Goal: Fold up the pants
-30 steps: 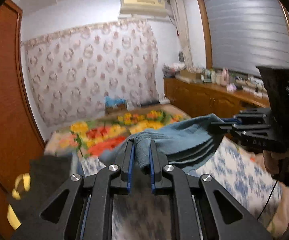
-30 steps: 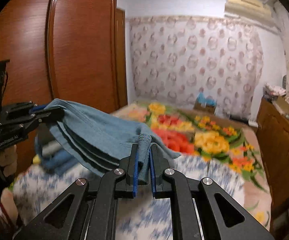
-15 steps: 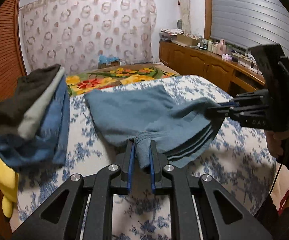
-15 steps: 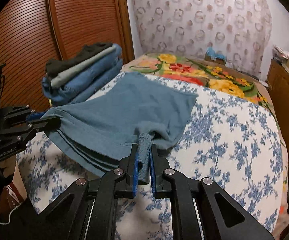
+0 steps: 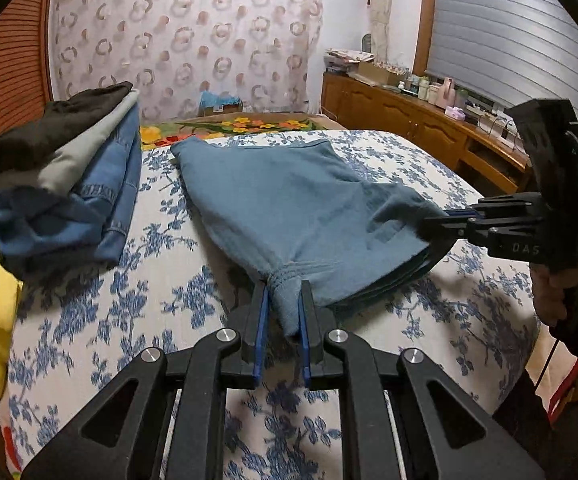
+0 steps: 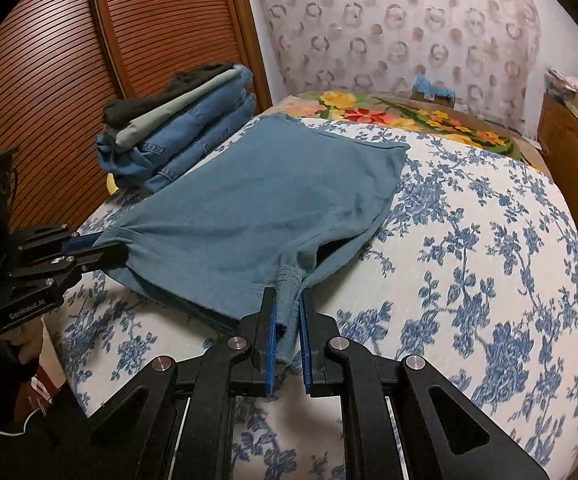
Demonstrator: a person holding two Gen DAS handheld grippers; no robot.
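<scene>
The bed (image 5: 161,280), under a white cover printed with blue flowers, carries everything here. Along its far left edge, against the slatted wardrobe doors, sits a stack of folded clothes (image 5: 61,184): denim at the bottom, a grey piece and a dark piece on top.

The blue-grey pants (image 5: 289,208) lie spread across the middle of the bed, already doubled over, with layered edges showing along the near side. Their far end rests flat on the cover towards the flowered blanket (image 6: 401,114); the near end is lifted slightly off the cover, strung between the two grippers.

The left gripper (image 5: 283,320) is closed down to a narrow gap on a bunched corner of the pants at the near left. The right gripper (image 6: 287,322) is pinched likewise on the near right corner. Both hold fabric between their blue pads.

The pants' long axis runs away from both grippers, towards the far edge of the bed, and the held edge lies crosswise between them. Each hand is equally near its own corner, so the next fold probably means carrying that near edge forward over the flat part, both hands moving together.
</scene>
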